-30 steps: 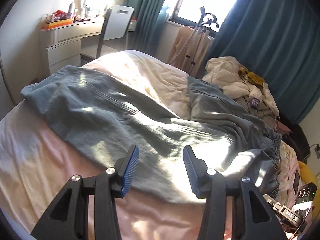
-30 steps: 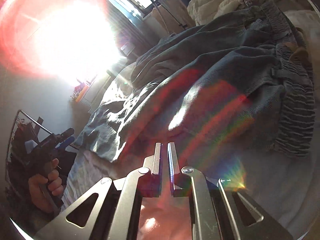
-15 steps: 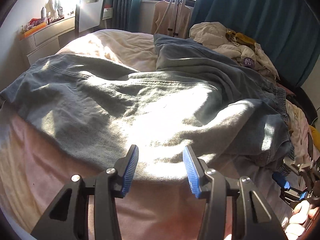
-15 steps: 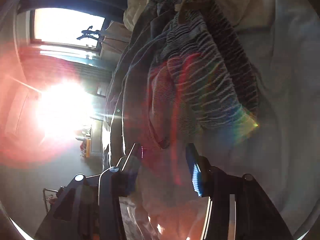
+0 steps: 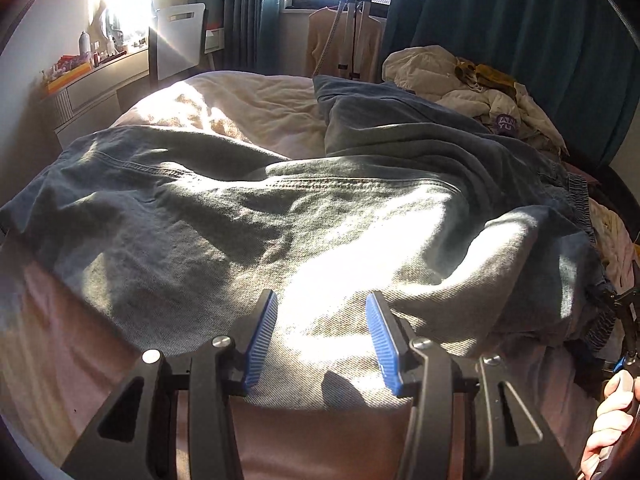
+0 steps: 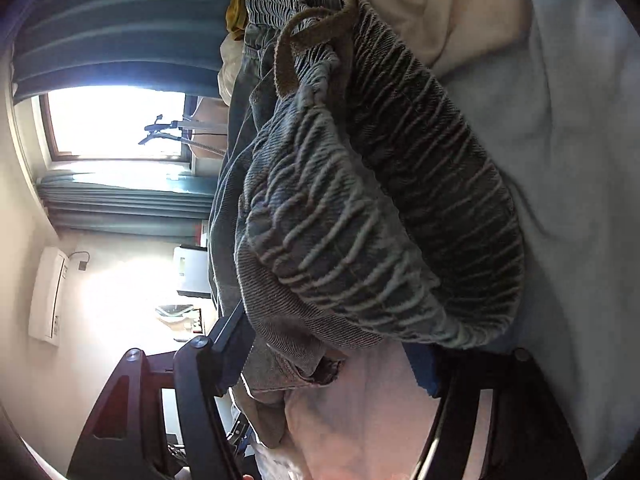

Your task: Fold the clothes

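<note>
Blue-grey jeans (image 5: 280,216) lie spread and rumpled across the bed (image 5: 60,340), part in sun, part in shade. My left gripper (image 5: 320,300) hangs open just above their near edge, with the sunlit denim under and between its blue pads (image 5: 260,340), which do not press on it. In the right wrist view my right gripper (image 6: 328,344) is rolled onto its side and stands open. The jeans' gathered elastic waistband (image 6: 360,220) bulges between and over its jaws. A brown drawstring loop (image 6: 288,60) sits at the top of the waistband.
A heap of pale clothes (image 5: 480,92) lies at the bed's far right. A white desk (image 5: 100,76) with bottles and a chair (image 5: 180,40) stand at the far left. A steamer stand (image 5: 356,20) stands by the window. A hand (image 5: 612,412) shows at the right edge.
My left gripper has sunk closer to the jeans' near edge. My right gripper has rolled onto its side, gone from shut to open, and moved up to the waistband.
</note>
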The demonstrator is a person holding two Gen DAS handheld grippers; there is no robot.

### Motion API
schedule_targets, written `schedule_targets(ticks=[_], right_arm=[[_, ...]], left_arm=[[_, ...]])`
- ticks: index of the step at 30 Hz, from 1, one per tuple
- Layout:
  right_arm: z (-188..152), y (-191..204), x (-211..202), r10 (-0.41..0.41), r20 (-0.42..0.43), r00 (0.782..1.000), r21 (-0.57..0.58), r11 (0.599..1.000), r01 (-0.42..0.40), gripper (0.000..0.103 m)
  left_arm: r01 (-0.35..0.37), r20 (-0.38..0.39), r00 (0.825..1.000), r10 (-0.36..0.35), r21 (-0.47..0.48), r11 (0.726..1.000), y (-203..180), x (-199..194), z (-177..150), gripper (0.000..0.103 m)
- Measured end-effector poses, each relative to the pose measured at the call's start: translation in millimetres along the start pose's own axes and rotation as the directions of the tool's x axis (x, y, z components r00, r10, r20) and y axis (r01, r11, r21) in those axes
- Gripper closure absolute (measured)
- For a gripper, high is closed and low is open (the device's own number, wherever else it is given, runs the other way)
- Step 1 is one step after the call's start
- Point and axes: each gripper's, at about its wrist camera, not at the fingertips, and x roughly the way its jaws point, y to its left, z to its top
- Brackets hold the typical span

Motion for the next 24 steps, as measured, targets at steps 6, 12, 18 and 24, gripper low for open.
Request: schedule_targets(ticks=[6,12,18,24], right_arm=[[2.8,12.4,-27.9,-0.012,0.087,0.996,-0.057,0.998,0.017,0.074],[2.4,44.5,-92.4,0.009,0.235,0.972,-0.155,0.988,0.029,0.091],[13.0,50.9,-149.9,0.018,0.302,0.953,-0.148,0.989,0.029,0.096],[32.2,54.2,-199.7,-0.023,0.381,0.924,-0.142,0.986,0.083,0.097]], left_arm=[[0.000,0.026,1.000,0.001,-0.030,1.000,12.0,-9.5,0.0,0.056],[-0.009,0.057,0.998,0.015,-0.098,0.995,36.4,-22.0,-0.3,0.056],[-0.021,0.040,0.999,0.027,-0.144,0.989,52.8,-25.3,-3.4,0.056],[-0.027,0.044,0.998,0.033,-0.129,0.991,52.2,-34.9,-7.7,0.056]])
